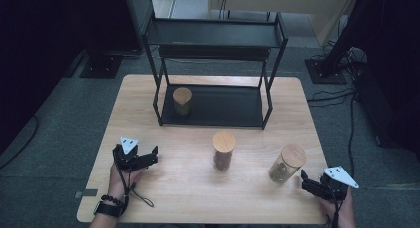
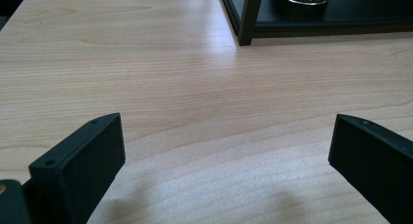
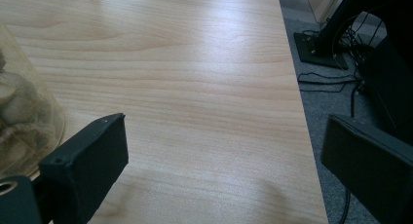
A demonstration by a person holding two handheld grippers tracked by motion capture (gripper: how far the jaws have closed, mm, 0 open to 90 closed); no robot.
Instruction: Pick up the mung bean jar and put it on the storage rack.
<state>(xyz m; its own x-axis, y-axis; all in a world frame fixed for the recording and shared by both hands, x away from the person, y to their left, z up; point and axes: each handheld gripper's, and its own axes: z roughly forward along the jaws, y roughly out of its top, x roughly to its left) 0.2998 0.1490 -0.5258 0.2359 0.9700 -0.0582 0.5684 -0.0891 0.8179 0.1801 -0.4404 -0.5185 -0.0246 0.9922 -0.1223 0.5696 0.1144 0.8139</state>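
Hovering both grippers wide open over the table (image 1: 163,188), nothing held.

Largest first: wooden table, then black two-tier rack (image 1: 215,64) at 12 o'clock with a cork-lidded jar (image 1: 183,101) on its lower shelf, left end; the left gripper view shows green beans in it. Centre jar (image 1: 223,150) stands upright, dark contents. Right jar (image 1: 287,163) at 4 o'clock, pale contents, just beside the right gripper (image 1: 311,184), apart from it. Left gripper (image 1: 148,156) at 8 o'clock, well apart from any jar. Left gripper view: jaws spread, bare wood between. Right gripper view: jaws spread, jar glass at the left edge, outside the jaws. No readable labels or writing on jars or rack.
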